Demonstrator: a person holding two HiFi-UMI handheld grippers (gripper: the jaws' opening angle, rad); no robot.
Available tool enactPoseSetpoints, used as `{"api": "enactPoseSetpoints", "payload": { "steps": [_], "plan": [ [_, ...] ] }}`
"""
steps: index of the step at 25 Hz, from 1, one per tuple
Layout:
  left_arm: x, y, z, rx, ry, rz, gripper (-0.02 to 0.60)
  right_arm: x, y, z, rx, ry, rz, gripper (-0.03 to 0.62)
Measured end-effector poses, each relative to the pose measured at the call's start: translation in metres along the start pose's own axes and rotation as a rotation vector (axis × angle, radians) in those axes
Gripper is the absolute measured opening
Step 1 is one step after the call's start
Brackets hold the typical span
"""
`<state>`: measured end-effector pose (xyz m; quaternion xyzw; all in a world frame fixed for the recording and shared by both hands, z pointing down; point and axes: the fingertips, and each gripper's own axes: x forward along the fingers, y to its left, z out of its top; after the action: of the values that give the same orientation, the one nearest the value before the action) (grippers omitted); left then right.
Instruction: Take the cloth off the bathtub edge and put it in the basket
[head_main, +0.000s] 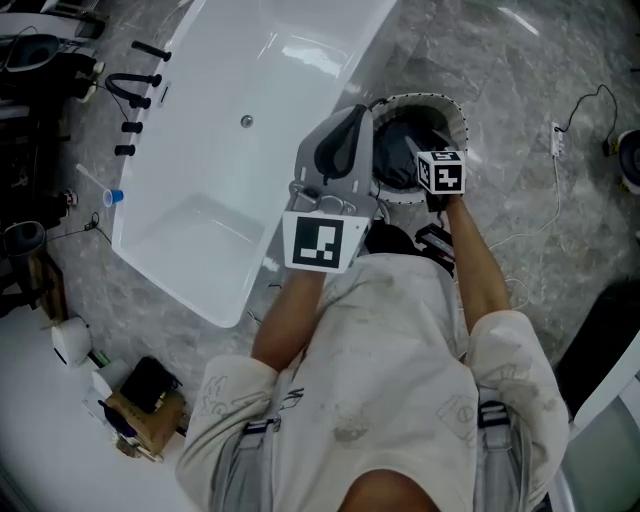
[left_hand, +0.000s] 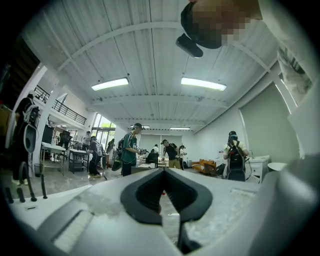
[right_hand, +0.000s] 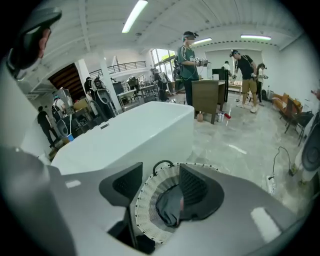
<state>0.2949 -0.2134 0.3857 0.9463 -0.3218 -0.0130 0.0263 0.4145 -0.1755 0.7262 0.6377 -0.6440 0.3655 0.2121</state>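
A dark cloth (head_main: 398, 168) (right_hand: 167, 207) lies bunched inside the round white ribbed basket (head_main: 456, 116) (right_hand: 144, 200), which stands on the floor beside the white bathtub (head_main: 230, 130) (right_hand: 130, 135). My right gripper (head_main: 415, 150) (right_hand: 159, 175) hangs just above the basket with its jaws apart. Nothing is between its pads, and the cloth shows below the gap. My left gripper (head_main: 345, 140) (left_hand: 162, 172) is raised beside it and tilted up toward the ceiling. Its dark pads meet at the tips with nothing in them. No cloth shows on the tub edge.
Black tap fittings (head_main: 135, 85) stand on the floor by the tub's far side. A white cable and socket strip (head_main: 555, 140) lie on the marble floor right of the basket. Boxes and clutter (head_main: 140, 400) sit at the lower left. People (right_hand: 190, 55) stand far off by a table (right_hand: 207, 97).
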Motion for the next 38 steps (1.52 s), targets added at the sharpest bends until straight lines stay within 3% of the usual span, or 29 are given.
{"api": "enactPoseSetpoints", "payload": {
  "steps": [11, 25, 29, 34, 38],
  "plan": [
    [-0.038, 0.047, 0.029, 0.004, -0.048, 0.108, -0.003, -0.081, 0.062, 0.097, -0.103, -0.291, 0.008, 0.235],
    [-0.113, 0.106, 0.05, 0.037, -0.082, 0.272, -0.003, -0.225, 0.163, 0.248, -0.287, -0.779, 0.081, 0.235],
    [-0.155, 0.129, 0.069, 0.059, -0.112, 0.349, -0.003, -0.248, 0.209, 0.264, -0.34, -0.837, 0.125, 0.235],
    [-0.196, 0.159, 0.071, 0.086, -0.119, 0.459, -0.003, -0.233, 0.26, 0.271, -0.377, -0.837, 0.239, 0.235],
    [-0.237, 0.19, 0.072, 0.082, -0.125, 0.599, -0.003, -0.215, 0.313, 0.281, -0.408, -0.834, 0.362, 0.235]
  ]
}}
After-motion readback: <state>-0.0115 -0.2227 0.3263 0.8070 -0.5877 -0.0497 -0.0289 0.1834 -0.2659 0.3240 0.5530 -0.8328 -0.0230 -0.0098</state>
